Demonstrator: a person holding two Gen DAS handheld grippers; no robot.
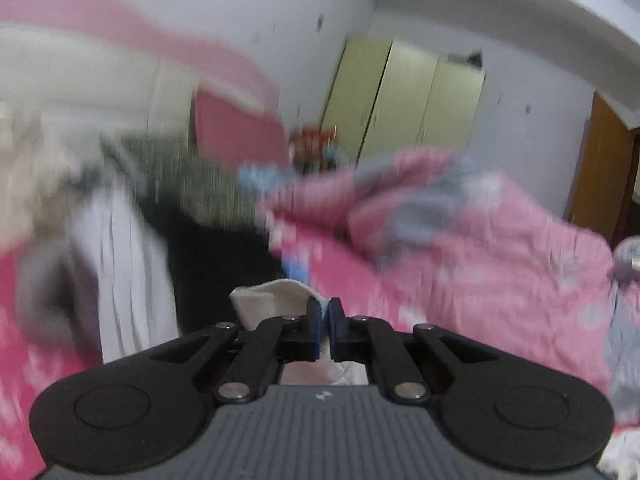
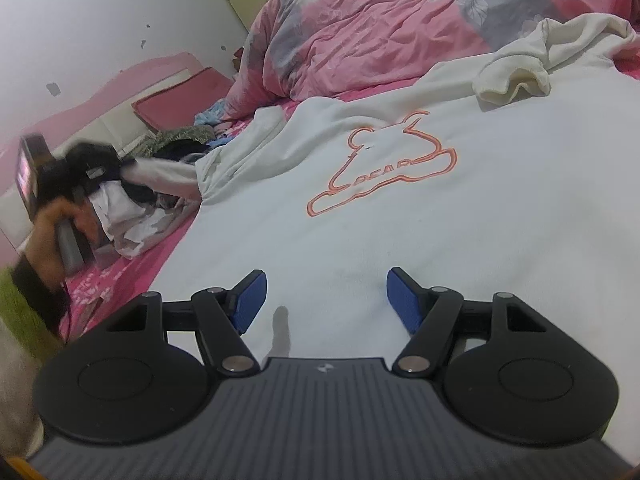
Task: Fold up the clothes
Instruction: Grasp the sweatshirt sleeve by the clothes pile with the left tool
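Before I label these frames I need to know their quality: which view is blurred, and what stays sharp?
Left wrist view: the bed and pink quilt are smeared by motion; only the left hand-held gripper, shut on a white cuff, is crisp. Right wrist view: sharp on the white sweatshirt, blurred only at the far-left hand; fisheye bends both.

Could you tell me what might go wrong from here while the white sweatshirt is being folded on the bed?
1. The left tongs pinch only the edge of the cuff, so the sleeve might slip free.
2. The right tongs hover open over the sweatshirt, pinning nothing, so pulling the sleeve could drag and wrinkle the body.
3. The other sleeve lies bunched near the pink quilt and could get folded in crooked.
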